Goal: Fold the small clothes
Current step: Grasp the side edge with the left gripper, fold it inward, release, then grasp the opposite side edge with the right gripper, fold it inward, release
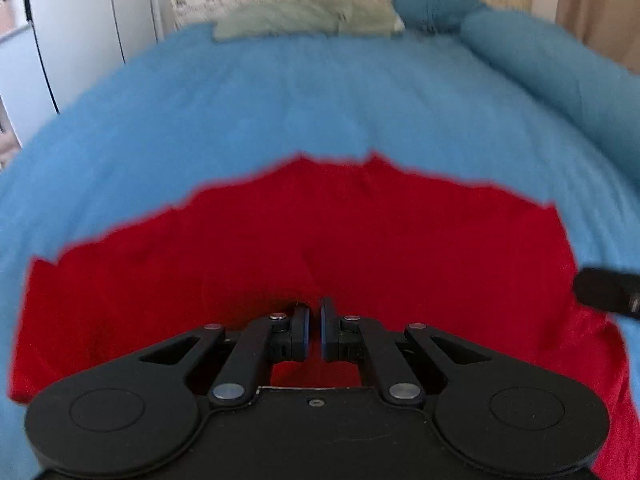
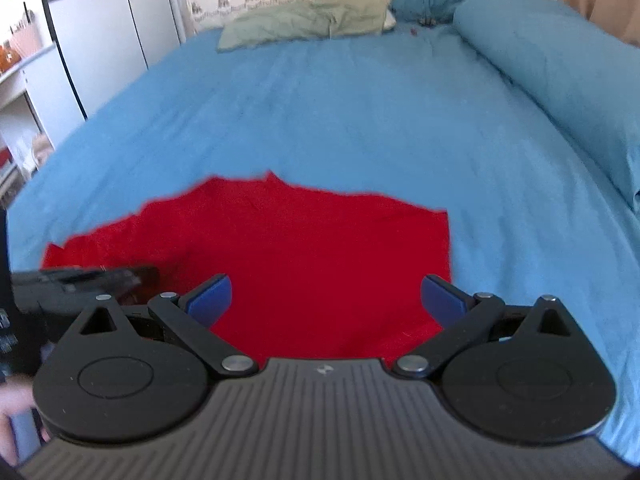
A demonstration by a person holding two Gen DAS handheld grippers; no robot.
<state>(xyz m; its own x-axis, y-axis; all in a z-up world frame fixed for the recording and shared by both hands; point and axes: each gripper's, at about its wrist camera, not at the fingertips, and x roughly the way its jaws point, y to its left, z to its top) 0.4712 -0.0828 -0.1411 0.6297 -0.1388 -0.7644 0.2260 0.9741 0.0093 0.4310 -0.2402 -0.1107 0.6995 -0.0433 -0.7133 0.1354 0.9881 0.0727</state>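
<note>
Two grippers are working over one red garment point(image 2: 304, 264), which is lying spread on the blue bedsheet point(image 2: 340, 120) near the front edge of the bed, its far edge ragged and uneven. In the left wrist view, the left gripper point(image 1: 314, 330) is sitting low over the middle of the near part of the cloth, fingers drawn almost together with only a narrow slit between them. Whether a pinch of fabric is caught in that slit is not something I can tell (the view is motion-blurred and the red behind the gap reads the same as the cloth below).

The right gripper point(image 2: 326, 298) is hovering with its blue-padded fingers point(image 2: 212, 298) spread wide, framing the garment's right portion, holding nothing. Its dark tip is also showing at the right edge of the left view.

Judgement: the fold looks barely begun; the cloth is lying flat in one layer as far as visible.

To do this step well:
- be taking matching points on the near hem, one per gripper
- be closing on one layer only, not the sheet
- be lifting evenly, carrying the hem toward the far edge

Pillows point(image 2: 304, 20) are resting well apart at the headboard.
</note>
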